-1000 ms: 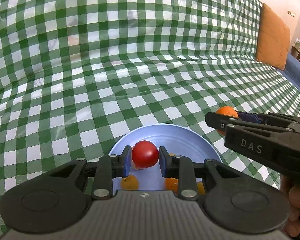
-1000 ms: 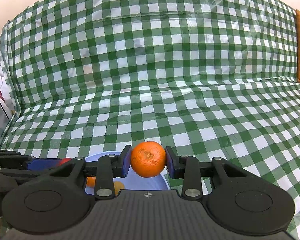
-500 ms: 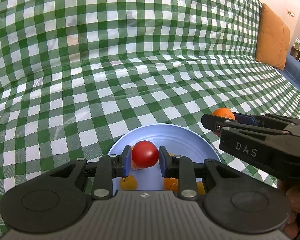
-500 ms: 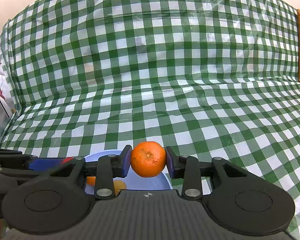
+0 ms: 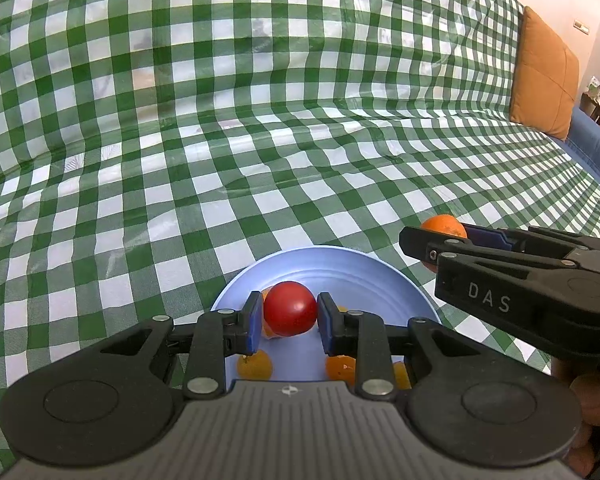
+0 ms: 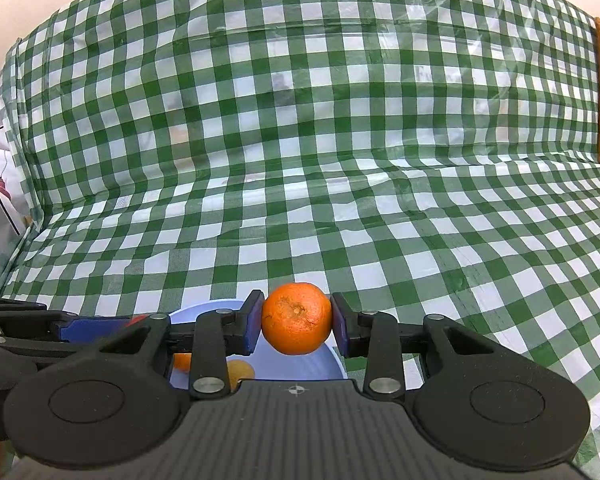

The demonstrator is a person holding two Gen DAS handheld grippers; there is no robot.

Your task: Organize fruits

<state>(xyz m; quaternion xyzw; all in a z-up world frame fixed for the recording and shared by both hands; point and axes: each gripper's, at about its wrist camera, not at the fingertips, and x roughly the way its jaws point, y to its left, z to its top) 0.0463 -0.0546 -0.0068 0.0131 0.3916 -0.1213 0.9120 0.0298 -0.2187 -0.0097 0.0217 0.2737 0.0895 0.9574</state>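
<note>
My left gripper is shut on a red tomato and holds it over the light blue plate. Several small orange fruits lie in the plate beneath the fingers, partly hidden. My right gripper is shut on an orange mandarin just above the plate's right rim. In the left wrist view the right gripper comes in from the right with the mandarin showing behind its fingertips. In the right wrist view the left gripper sits at the left edge.
The plate rests on a surface draped with a green and white checked cloth. An orange cushion leans at the far right by a blue sofa edge. A hand holds the right gripper.
The right gripper with the mandarin has crept slightly left toward the plate in the left wrist view. The left gripper and tomato have kept still.
</note>
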